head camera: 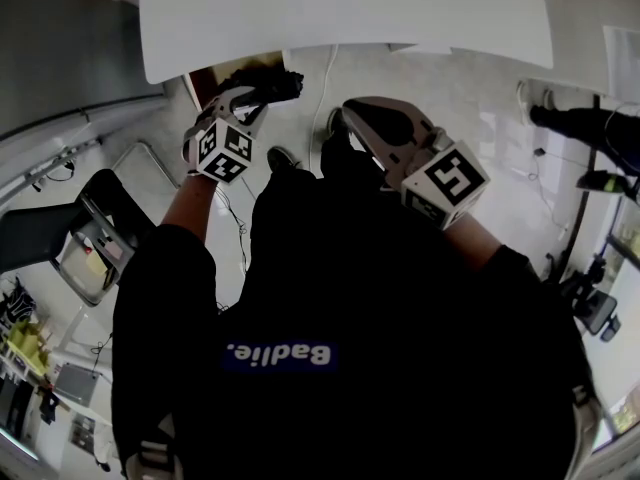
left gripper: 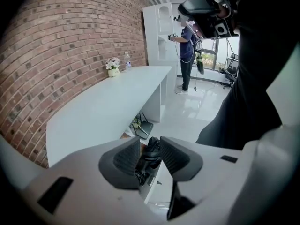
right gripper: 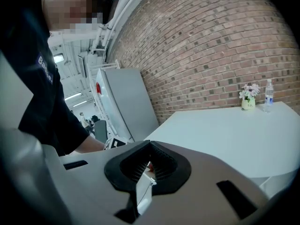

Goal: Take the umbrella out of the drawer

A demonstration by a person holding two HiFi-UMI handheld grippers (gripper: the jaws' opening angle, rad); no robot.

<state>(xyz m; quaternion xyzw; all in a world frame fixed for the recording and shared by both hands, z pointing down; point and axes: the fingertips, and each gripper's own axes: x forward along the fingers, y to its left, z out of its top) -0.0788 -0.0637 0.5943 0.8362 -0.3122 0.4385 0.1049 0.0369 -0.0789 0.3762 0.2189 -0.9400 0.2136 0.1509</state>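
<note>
Umbrella (left gripper: 146,165): black, folded, seen end-on between the fingers (left gripper: 123,158) of the left gripper (left gripper: 150,143). The fingers are spread. Neither pad visibly presses on the fabric, and the contact line on the right side is too dark to judge.

In the head view, the left gripper (head camera: 268,90) points down at a brown opening (head camera: 212,76) just under the near edge of the white worktop (head camera: 340,18). That opening reads as the drawer. The worktop hides most of it, and the dark bundle at the gripper tip merges with the black pads. Whether the umbrella rests inside the drawer or hangs free cannot be told.

Right gripper (right gripper: 150,150): fingers drawn together at the tips, with nothing between them that can be made out. A small reddish spot shows in the slit, too small to identify. In the head view it sits beside the left gripper, well apart from the opening, above the floor.

The person's black shirt (head camera: 350,298) fills most of the head view and cuts off the arms.

On the far end of the worktop stand a small flower pot (left gripper: 112,69) and a clear bottle (left gripper: 127,60), against the brick wall (left gripper: 56,55).
</note>
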